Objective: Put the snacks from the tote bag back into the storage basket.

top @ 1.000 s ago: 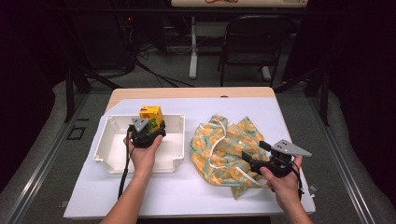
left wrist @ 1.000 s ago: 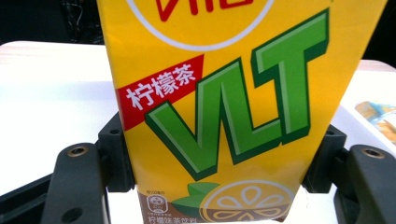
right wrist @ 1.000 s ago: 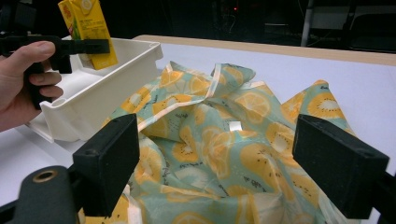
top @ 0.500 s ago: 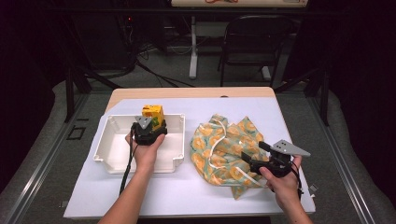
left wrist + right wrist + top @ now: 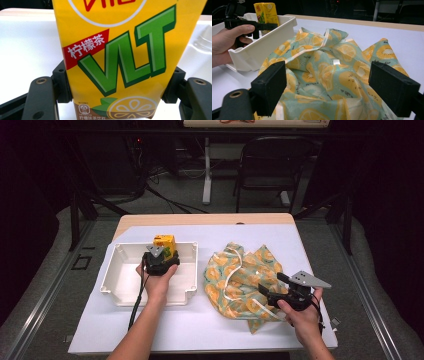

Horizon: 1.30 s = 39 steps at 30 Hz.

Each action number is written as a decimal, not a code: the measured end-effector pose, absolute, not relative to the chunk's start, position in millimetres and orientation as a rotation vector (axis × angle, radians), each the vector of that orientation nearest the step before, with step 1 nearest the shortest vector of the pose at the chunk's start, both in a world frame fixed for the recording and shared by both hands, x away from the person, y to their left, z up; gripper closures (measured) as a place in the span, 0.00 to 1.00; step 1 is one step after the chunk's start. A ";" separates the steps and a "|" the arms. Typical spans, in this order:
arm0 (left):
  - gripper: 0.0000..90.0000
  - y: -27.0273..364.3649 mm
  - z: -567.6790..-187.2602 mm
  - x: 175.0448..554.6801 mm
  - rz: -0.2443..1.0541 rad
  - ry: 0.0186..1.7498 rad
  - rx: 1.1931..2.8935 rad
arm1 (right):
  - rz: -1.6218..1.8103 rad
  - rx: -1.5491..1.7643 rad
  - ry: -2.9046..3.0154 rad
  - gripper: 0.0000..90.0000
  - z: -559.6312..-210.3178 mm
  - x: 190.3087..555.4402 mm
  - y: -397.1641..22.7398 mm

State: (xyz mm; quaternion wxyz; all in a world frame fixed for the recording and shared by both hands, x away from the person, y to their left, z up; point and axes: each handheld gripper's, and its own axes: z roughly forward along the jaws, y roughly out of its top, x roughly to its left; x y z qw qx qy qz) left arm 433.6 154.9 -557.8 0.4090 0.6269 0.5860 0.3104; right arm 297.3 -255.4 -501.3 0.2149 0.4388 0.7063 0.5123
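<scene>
A person stands at the near edge of a white-topped counter (image 5: 200, 330), holding a claw in each hand. The left claw (image 5: 162, 257) is over the far part of a shallow white tray (image 5: 117, 287) that sits on the left half of the counter. Its two black jaws press against both sides of a yellow lemon tea carton (image 5: 125, 55), gripping it upright near the tray's far wall. The carton carries large green letters, a red banner with white characters and a lemon slice picture near its bottom.

On the right half of the counter, just beside the tray, lies a crumpled cloth bag (image 5: 240, 280) printed with orange and lemon slices on pale green, with a white drawstring across it. The right claw (image 5: 332, 82) sits at the bag's near right edge, close to the counter's near right corner. Its jaws stand wide apart with the cloth between them, gripping nothing. A grey three-cornered plate tops this claw.
</scene>
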 end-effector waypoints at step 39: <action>0.23 168.7 -533.7 407.5 0.627 1.503 1.715 | 1.403 1.214 1.966 0.16 -504.0 295.6 -260.8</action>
